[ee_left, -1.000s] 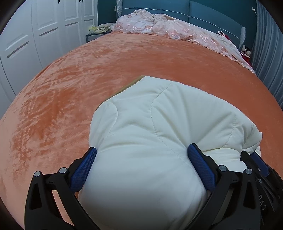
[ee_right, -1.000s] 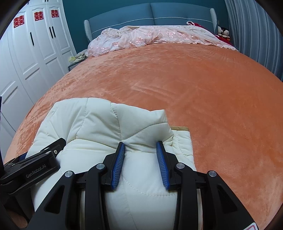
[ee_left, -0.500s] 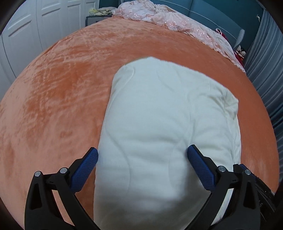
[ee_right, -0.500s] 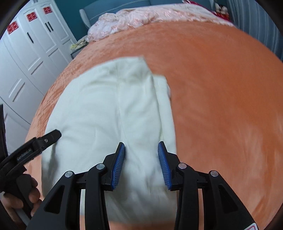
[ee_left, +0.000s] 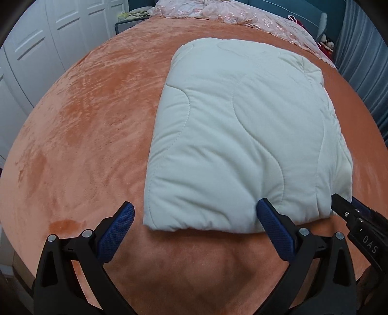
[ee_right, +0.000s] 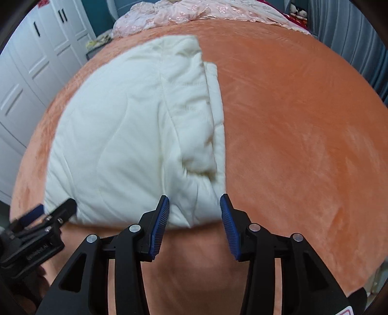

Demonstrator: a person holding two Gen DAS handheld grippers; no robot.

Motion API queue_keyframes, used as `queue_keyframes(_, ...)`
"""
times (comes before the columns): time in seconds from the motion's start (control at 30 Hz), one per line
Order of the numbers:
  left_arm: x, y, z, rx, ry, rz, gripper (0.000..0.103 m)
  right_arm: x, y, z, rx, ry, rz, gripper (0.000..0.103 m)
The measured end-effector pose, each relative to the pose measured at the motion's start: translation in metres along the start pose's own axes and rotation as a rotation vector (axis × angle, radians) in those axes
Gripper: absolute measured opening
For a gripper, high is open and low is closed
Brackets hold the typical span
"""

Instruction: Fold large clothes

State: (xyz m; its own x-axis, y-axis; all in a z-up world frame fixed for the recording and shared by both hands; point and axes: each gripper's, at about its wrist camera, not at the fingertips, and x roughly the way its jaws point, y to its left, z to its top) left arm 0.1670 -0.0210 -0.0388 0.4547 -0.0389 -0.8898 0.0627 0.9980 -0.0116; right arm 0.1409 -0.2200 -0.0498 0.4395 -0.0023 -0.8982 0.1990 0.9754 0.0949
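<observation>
Quilted garment now released, flat

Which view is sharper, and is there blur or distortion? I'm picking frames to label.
Left wrist view: sharp, stitching on the folded cream garment reads clearly; fisheye bows the orange bedspread into a dome. Right wrist view: motion blur smears the garment's layered edge, same bowing, dark corners. Soft, even light in both, no glare.

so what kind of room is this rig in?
A bedroom, most likely: a wide bed under an orange cover, a padded blue headboard behind pink bedding, and white wardrobe doors alongside.
</observation>
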Motion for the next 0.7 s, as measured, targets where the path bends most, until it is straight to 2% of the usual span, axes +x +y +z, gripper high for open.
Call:
queue_keyframes(0.1, 0.005, -0.003, -0.013, 0.038, 0.029, 0.047, 0.098, 0.017, -0.015, -0.021, 0.043, 0.112, -0.013, 0.043)
queue_keyframes(0.13, 0.005, -0.003, -0.018, 0.044, 0.038, 0.062, 0.097, 0.016, -0.021, -0.028, 0.075, 0.117, -0.002, 0.042)
queue_keyframes(0.27, -0.009, 0.000, -0.030, 0.051, 0.010, 0.060, 0.096, -0.013, -0.025, -0.044, 0.091, 0.060, 0.031, 0.041)
queue_keyframes(0.43, -0.038, 0.001, -0.037, 0.032, -0.045, 0.039, 0.096, -0.061, -0.019, -0.061, 0.051, -0.053, 0.022, 0.045)
queue_keyframes(0.53, -0.055, 0.000, -0.042, 0.017, -0.087, 0.039, 0.096, -0.080, -0.018, -0.071, 0.065, -0.087, 0.032, 0.051)
queue_keyframes(0.7, -0.072, -0.004, -0.057, 0.005, -0.134, 0.049, 0.096, -0.094, -0.020, -0.085, 0.058, -0.122, 0.014, 0.055)
